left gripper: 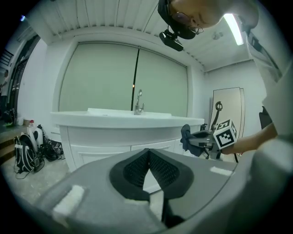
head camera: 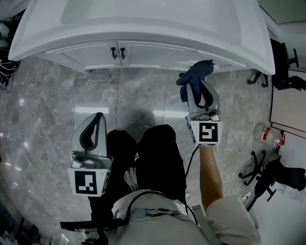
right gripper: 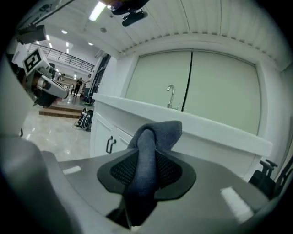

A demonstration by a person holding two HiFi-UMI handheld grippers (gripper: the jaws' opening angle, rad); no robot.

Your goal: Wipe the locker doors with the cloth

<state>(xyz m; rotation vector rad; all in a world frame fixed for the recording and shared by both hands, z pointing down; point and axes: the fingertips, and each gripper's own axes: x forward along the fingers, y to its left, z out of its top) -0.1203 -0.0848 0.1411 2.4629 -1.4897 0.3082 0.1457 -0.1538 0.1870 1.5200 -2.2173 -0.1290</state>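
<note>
Marble floor [head camera: 48, 119], right gripper [head camera: 193, 87] clamped on cloth [head camera: 199, 70], left gripper [head camera: 99, 116] closed, empty

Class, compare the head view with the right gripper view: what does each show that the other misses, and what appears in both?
Only the head view: the person's dark trousers and a plastic bottle on the floor. Only the right gripper view: the faucet and a ceiling light. Both: the right gripper clamped on the blue cloth, and the paired cabinet door handles.
</note>
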